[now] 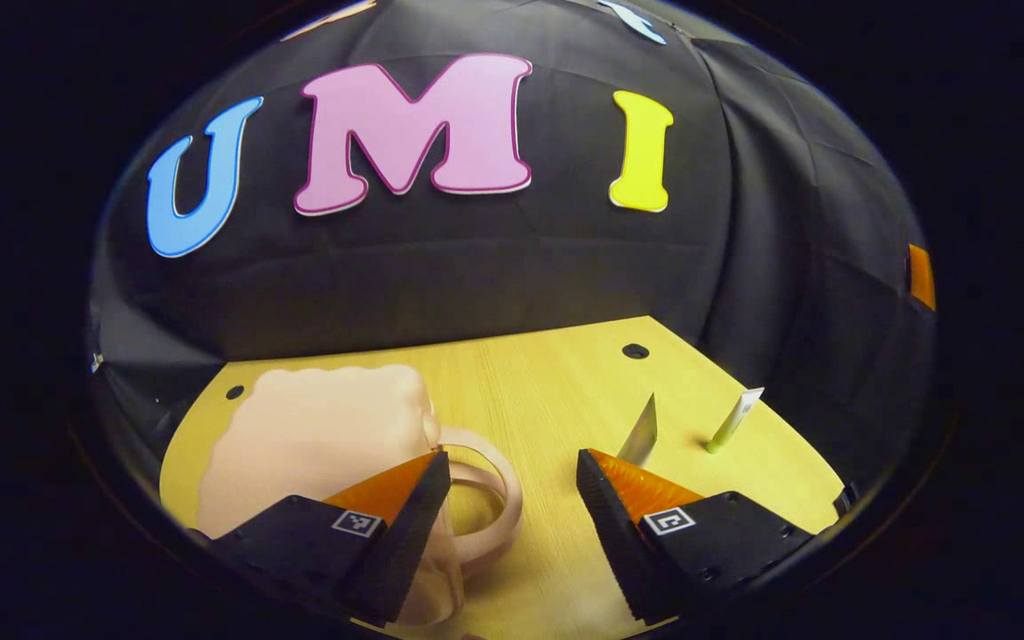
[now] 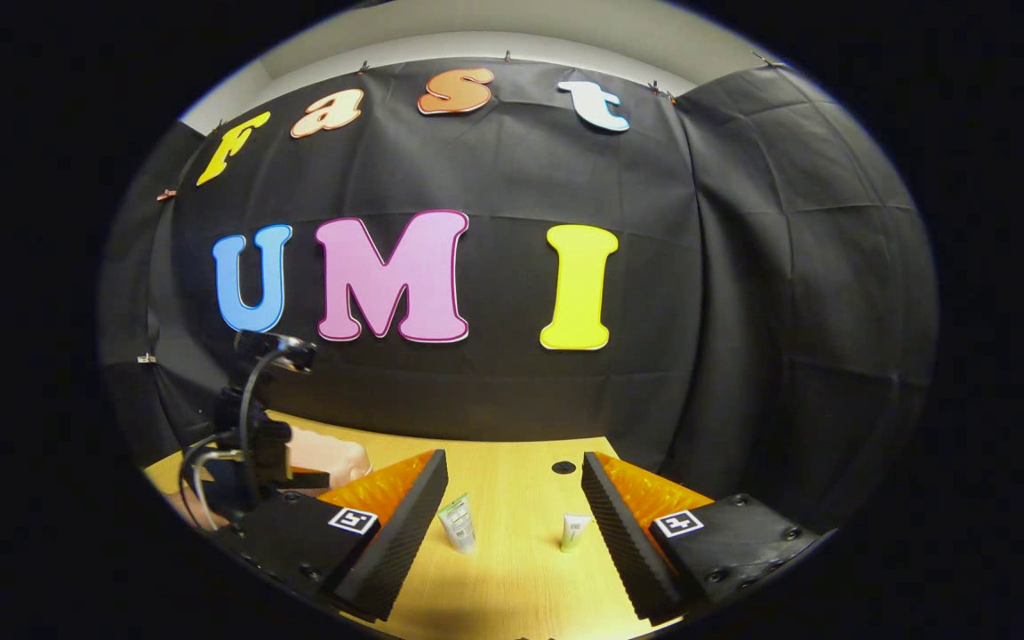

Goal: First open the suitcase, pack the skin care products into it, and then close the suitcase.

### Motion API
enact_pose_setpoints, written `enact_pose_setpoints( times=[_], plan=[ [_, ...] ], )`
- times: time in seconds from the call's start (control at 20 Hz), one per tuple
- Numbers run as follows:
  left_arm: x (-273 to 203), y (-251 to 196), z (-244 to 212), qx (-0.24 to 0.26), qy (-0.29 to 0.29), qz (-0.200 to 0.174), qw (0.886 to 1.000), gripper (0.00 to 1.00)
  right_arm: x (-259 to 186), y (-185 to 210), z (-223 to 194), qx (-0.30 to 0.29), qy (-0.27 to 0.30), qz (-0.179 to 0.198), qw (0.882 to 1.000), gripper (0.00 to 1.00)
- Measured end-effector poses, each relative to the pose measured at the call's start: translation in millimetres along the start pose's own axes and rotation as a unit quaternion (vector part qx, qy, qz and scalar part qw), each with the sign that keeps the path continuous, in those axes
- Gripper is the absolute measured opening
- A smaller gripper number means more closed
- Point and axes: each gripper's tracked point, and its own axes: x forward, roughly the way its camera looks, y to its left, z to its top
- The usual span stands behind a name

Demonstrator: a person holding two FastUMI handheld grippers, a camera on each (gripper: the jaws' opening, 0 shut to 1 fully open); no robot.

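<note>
A small pale pink suitcase (image 1: 316, 444) lies closed on the wooden table (image 1: 548, 382), its ring handle (image 1: 485, 498) pointing toward the table's middle. My left gripper (image 1: 512, 516) is open just above that handle, one finger over the case's edge. Two skin care tubes stand upright to the right: a grey one (image 1: 641, 433) and a green-capped one (image 1: 732, 420). In the right gripper view the same tubes, the grey one (image 2: 459, 524) and the green one (image 2: 574, 532), stand between the fingers of my open right gripper (image 2: 512, 524), a little ahead of it. The suitcase (image 2: 325, 458) shows at left.
The other gripper's body with its camera and cables (image 2: 250, 427) stands at the left of the right gripper view, in front of the suitcase. Round holes (image 1: 635, 351) mark the tabletop. The black cloth wall closes the table's back and right side.
</note>
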Motion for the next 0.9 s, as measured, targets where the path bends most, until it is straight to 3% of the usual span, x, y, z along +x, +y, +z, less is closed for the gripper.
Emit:
enact_pose_setpoints(
  times=[0.25, 0.35, 0.45, 0.5, 0.6, 0.8, 0.9],
  plan=[
    [44.1, -1.1, -30.0, -0.012, 0.063, 0.030, 0.997, 0.85, 15.7, -15.6, -28.7, 0.014, 0.039, 0.015, 0.999, 0.96],
    [60.5, 1.7, -42.1, -0.009, 0.084, 0.045, 0.995, 0.70, 22.5, -31.8, -34.7, 0.010, 0.042, 0.004, 0.999, 0.96],
    [73.7, 7.8, -55.9, -0.013, 0.106, 0.068, 0.992, 0.62, 28.7, -45.9, -39.4, 0.026, 0.048, -0.006, 0.998, 0.96],
    [80.3, 16.7, -61.8, -0.010, 0.118, 0.087, 0.989, 0.53, 30.4, -51.0, -42.4, 0.034, 0.053, -0.012, 0.998, 0.96],
    [82.0, 17.3, -71.3, -0.024, 0.141, 0.093, 0.985, 0.22, 34.5, -58.5, -48.5, 0.039, 0.062, -0.018, 0.997, 0.96],
    [66.2, 11.3, -34.6, 0.001, 0.106, 0.068, 0.992, 0.14, 41.3, -63.5, -45.3, 0.023, 0.051, -0.023, 0.998, 0.97],
    [50.2, 20.3, -15.0, -0.037, 0.098, 0.067, 0.992, 0.13, 44.9, -58.7, -40.1, 0.028, 0.045, -0.021, 0.998, 0.97]
  ],
)
